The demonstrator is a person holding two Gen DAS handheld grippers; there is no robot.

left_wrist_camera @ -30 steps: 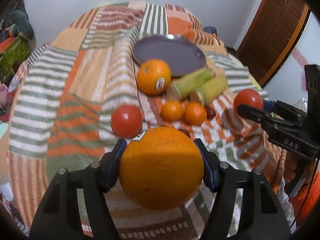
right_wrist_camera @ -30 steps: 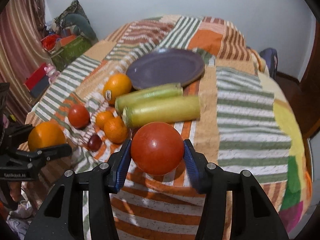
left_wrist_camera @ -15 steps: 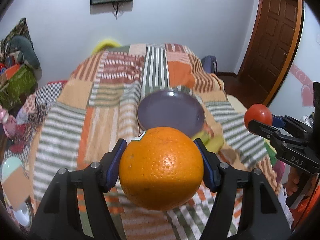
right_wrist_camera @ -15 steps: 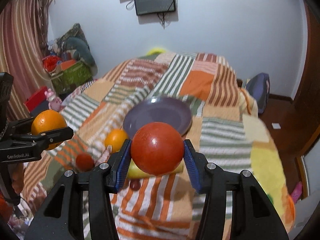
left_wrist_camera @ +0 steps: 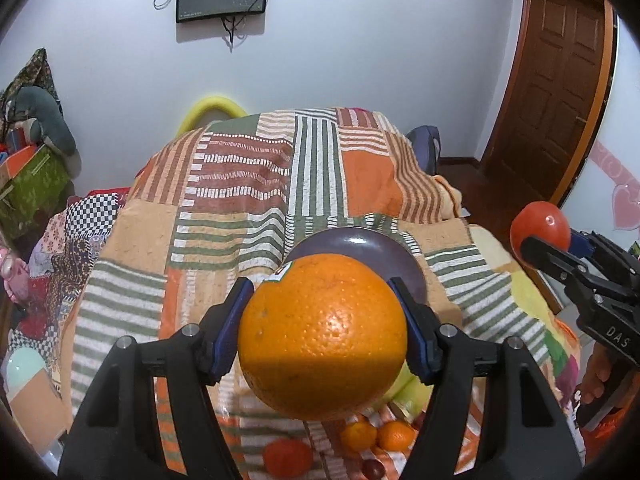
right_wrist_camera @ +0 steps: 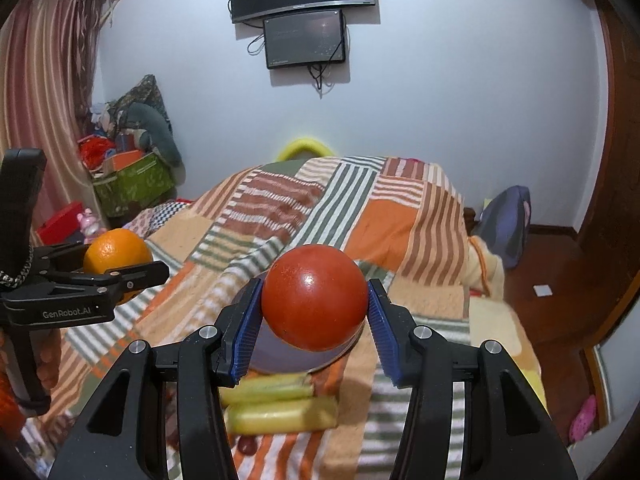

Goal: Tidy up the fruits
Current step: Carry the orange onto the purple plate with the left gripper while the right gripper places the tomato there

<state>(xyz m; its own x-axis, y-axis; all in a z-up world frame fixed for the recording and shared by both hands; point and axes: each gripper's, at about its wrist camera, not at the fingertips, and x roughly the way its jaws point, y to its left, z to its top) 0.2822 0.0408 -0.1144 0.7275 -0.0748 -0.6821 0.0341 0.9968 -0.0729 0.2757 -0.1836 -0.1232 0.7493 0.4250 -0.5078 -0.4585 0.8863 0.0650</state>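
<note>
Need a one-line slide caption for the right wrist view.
Right gripper holds a red tomato above the purple plate; left gripper holds an orange.

"GenRobot.AI" on left hand-held gripper (right_wrist_camera: 124, 276) body, "DAS" on right hand-held gripper (left_wrist_camera: 538, 242) body

surface: bed under a striped patchwork blanket (left_wrist_camera: 240, 216) | centre of frame: purple plate (left_wrist_camera: 360, 242) lying on blanket | bottom of frame: red tomato (left_wrist_camera: 287, 456), two small oranges (left_wrist_camera: 378, 435), dark plum (left_wrist_camera: 373, 469) on blanket | right wrist view, lower centre: two corn cobs (right_wrist_camera: 280, 406) just below the plate
</note>
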